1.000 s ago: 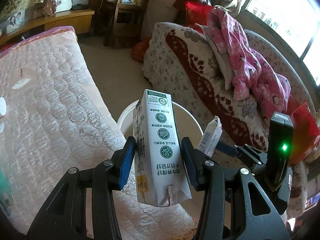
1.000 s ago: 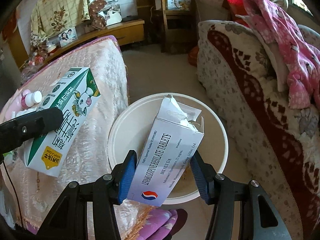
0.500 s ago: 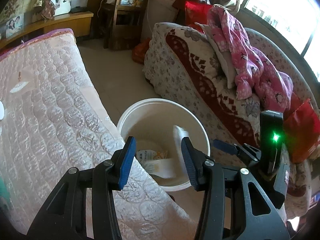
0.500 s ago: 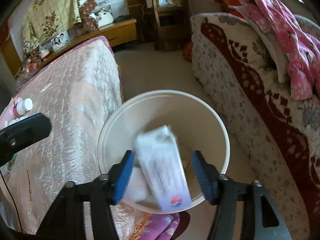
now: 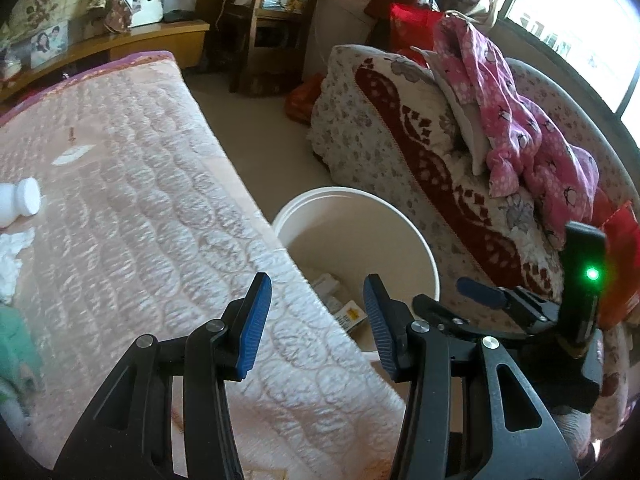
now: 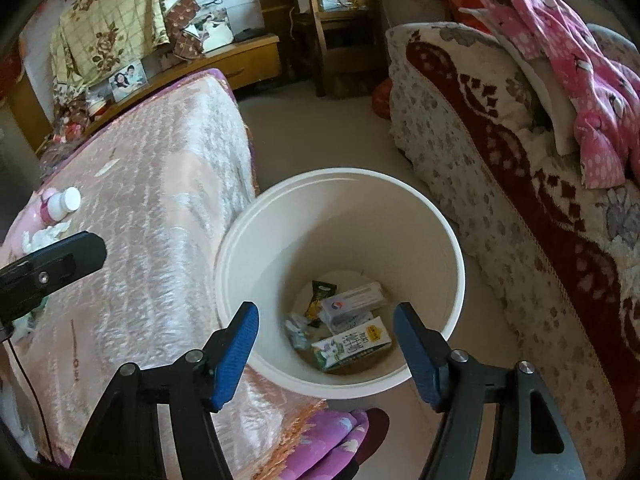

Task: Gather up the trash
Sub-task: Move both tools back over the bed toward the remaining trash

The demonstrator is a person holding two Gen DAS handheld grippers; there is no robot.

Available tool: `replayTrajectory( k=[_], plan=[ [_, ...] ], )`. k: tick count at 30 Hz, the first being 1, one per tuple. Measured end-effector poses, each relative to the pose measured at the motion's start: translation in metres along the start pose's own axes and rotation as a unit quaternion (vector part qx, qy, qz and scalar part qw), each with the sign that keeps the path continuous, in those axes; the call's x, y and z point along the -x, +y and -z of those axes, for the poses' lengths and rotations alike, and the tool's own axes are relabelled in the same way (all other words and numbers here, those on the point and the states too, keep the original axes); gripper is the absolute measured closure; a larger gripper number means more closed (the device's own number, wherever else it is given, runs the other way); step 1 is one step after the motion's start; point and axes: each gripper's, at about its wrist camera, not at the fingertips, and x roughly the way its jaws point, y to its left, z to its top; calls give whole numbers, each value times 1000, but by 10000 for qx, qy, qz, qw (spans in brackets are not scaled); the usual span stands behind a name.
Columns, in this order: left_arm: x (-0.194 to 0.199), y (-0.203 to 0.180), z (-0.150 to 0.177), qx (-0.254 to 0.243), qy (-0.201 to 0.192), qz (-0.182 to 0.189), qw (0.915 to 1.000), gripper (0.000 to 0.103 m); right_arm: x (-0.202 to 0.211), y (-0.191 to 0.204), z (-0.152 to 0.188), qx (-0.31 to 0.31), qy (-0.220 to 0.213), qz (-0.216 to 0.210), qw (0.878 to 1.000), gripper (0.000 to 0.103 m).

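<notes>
A white bucket (image 6: 240,248) stands on the floor between the bed and the sofa; it also shows in the left wrist view (image 5: 424,248). Inside it lie a green-and-white milk carton (image 6: 352,343), a white tablet box (image 6: 354,300) and small wrappers. My right gripper (image 6: 326,318) is open and empty above the bucket's near rim. My left gripper (image 5: 316,292) is open and empty over the bed's edge, left of the bucket. A white pill bottle (image 5: 18,202) and crumpled tissue (image 5: 10,256) lie on the bed; the bottle also shows in the right wrist view (image 6: 60,204).
The pink quilted bed (image 5: 120,200) fills the left. A floral sofa (image 5: 400,128) with pink clothes (image 5: 520,120) is on the right. A wooden shelf (image 5: 272,20) and low cabinet (image 5: 140,40) stand at the back. Bare floor (image 5: 256,132) runs between bed and sofa.
Both grippers opened. The milk carton left my left gripper and the tablet box left my right gripper; both now lie in the bucket. My left gripper shifted left over the bed.
</notes>
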Motion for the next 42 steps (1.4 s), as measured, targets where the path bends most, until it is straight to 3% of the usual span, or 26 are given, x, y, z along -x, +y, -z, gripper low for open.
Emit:
replayTrajectory(
  k=[8, 15, 35, 42],
  plan=[
    [30, 13, 9, 0, -168, -125, 9998, 55, 30, 31, -4, 233, -257, -130, 9993, 34],
    [60, 26, 19, 16, -393, -299, 9988, 39, 50, 61, -7, 437, -444, -291, 9976, 30],
    [141, 97, 64, 486, -731, -939, 9917, 38, 60, 149, 7, 903, -367, -883, 9913, 27],
    [170, 141, 83, 710, -753, -1175, 9877, 38, 57, 190, 16, 1217, -209, -1197, 9851, 27]
  ],
)
